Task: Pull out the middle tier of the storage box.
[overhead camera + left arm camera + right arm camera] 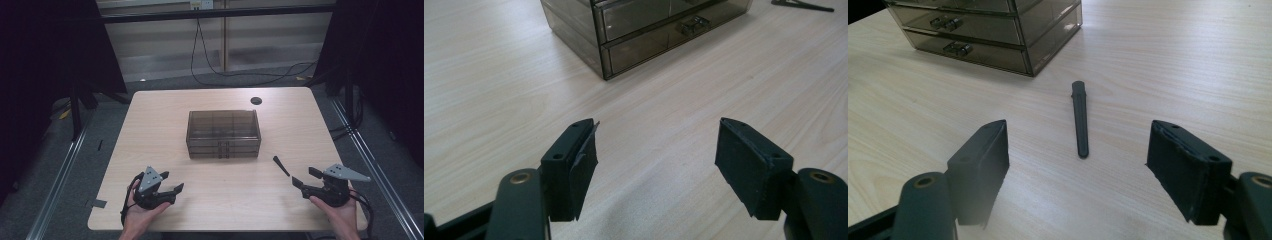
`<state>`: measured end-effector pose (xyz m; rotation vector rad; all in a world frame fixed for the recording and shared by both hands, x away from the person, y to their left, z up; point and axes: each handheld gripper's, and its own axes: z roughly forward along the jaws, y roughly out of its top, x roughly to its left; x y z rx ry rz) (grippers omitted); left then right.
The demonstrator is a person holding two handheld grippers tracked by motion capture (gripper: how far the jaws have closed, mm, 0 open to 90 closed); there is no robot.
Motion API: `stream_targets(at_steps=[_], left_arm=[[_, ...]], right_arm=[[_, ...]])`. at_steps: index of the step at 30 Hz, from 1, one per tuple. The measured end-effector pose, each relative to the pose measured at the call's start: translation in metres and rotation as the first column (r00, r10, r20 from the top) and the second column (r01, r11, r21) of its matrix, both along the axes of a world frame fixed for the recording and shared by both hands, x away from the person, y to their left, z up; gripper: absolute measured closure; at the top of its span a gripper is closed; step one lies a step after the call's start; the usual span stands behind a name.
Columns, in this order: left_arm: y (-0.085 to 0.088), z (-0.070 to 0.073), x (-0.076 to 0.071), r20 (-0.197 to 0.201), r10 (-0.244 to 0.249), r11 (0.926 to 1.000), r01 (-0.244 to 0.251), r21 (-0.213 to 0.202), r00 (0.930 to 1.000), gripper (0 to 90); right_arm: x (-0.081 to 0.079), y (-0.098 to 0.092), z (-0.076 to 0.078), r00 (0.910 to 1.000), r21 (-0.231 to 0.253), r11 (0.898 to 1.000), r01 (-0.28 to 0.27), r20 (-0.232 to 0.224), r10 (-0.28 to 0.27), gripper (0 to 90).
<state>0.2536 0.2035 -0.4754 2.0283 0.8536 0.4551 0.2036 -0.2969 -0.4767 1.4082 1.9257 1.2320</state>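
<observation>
Nothing started yet: left gripper (170, 183) and right gripper (303, 178) both open and empty at the near edge, dark tapered stick (1080, 119) lying untouched just beyond the right one, drawer box (223, 133) shut at centre.

A pale wooden table (150, 130) carries a smoky clear drawer box (223, 134) beyond both grippers and a slim dark stick (280, 166) lying just ahead of the right gripper (305, 178).

Smoky translucent drawer box (223, 133), black stick (1079, 119), pale wood-grain table (165, 112)
</observation>
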Motion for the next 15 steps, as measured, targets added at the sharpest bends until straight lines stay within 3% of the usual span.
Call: stream_targets(at_steps=[5, 8, 9, 12, 15], left_arm=[[-0.010, 0.003, -0.005, 0.049, -0.030, 0.9970, 0.027, 0.072, 0.9983, 34.9], [-0.019, 0.003, -0.006, 0.075, -0.052, 0.9925, 0.044, 0.114, 0.9958, 36.5], [-0.024, 0.003, -0.006, 0.076, -0.067, 0.9872, 0.055, 0.150, 0.9949, 36.4], [-0.029, 0.003, -0.007, 0.097, -0.071, 0.9847, 0.055, 0.165, 0.9927, 36.8], [-0.037, 0.007, -0.009, 0.129, -0.085, 0.9771, 0.058, 0.205, 0.9880, 38.7]], right_arm=[[-0.002, 0.000, 0.001, 1.0000, 0.001, 1.000, -0.005, 0.001, 0.005, 24.7], [-0.002, -0.001, 0.001, 1.0000, 0.007, 1.000, 0.000, 0.005, 0.000, 25.0], [-0.002, -0.001, 0.001, 1.0000, 0.006, 1.000, 0.002, 0.005, -0.002, 25.3], [-0.001, -0.001, 0.001, 1.0000, 0.014, 1.000, -0.004, 0.000, 0.004, 26.9], [-0.002, -0.001, 0.002, 0.9999, 0.020, 1.000, -0.009, 0.006, 0.009, 28.0]])
